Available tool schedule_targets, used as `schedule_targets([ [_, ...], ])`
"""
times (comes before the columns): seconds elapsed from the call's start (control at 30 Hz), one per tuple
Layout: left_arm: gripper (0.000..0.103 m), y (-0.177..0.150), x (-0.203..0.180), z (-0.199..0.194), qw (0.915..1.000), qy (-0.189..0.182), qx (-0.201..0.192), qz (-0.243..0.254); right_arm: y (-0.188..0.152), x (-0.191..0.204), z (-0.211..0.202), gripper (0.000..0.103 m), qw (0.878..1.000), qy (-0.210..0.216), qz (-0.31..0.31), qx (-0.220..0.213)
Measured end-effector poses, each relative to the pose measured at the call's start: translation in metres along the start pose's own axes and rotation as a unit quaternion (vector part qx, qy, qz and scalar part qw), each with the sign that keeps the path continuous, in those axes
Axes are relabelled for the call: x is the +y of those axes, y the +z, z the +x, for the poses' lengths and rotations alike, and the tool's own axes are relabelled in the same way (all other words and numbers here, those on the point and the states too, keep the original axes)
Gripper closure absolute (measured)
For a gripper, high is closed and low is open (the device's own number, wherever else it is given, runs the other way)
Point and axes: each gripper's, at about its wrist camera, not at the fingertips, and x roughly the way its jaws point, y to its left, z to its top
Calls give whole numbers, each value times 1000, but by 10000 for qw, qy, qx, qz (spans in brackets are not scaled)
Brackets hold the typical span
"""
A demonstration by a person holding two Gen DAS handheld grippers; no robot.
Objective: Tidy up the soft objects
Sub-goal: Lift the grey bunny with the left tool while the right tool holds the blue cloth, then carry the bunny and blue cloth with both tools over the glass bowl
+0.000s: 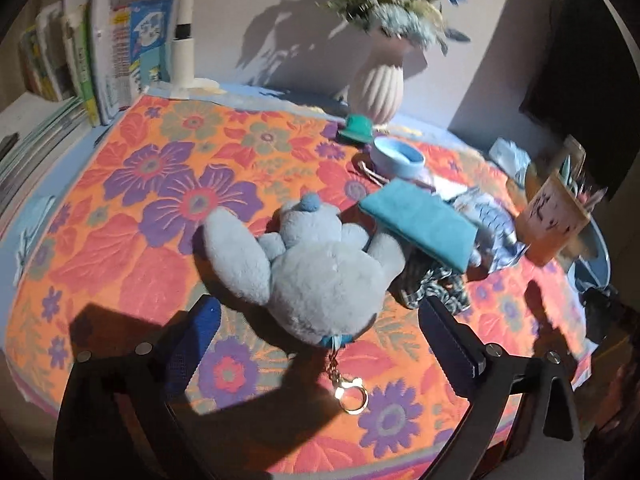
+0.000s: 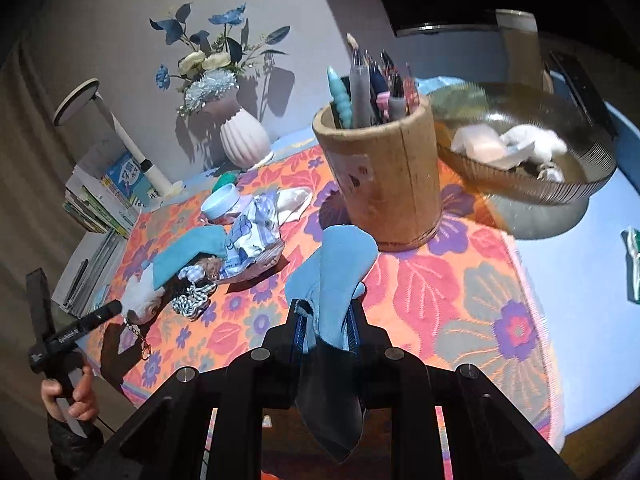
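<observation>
Light-blue cloth point(image 2: 334, 276) hangs clamped between my right gripper point(image 2: 326, 330) fingers, above the floral mat's point(image 2: 460, 300) near edge, just before the wooden pen cup point(image 2: 384, 176). My left gripper point(image 1: 320, 344) stands wide apart around the grey plush toy point(image 1: 316, 268) lying mid-mat.

Harsh sunlight, hard dark shadows, fisheye-bent edges, slight motion blur.

Hard sunlight casts shadows on the pale wall point(image 1: 248, 12), perhaps lavender.
</observation>
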Motion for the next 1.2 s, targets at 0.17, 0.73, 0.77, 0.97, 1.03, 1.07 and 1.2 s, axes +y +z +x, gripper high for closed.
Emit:
schedule_targets([
  [0.17, 2, 5, -19, 43, 9970, 468, 373, 497, -2, 3, 6, 83, 10000, -10, 1, 90],
  [0.73, 34, 17, -24, -38, 9947, 382, -851, 435, 4, 10, -1, 83, 10000, 22, -13, -30],
  [0.77, 34, 20, -30, -46, 9936, 333, -966, 483, 5, 11, -6, 83, 9999, 20, -26, -96],
  [0.97, 34, 28, -63, -77, 9895, -114, -1323, 562, 9, 10, -27, 83, 9992, -44, -38, -393],
  [1.03, 34, 28, -78, -81, 9880, -257, -1364, 678, 9, 7, -32, 83, 9990, -57, 3, -442],
  [1.07, 34, 27, -84, -82, 9875, -308, -1368, 719, 9, 6, -33, 83, 9989, -64, 14, -455],
  [1.2, 34, 27, -107, -81, 9856, -480, -1356, 883, 9, -4, -37, 83, 9989, -128, 62, -455],
])
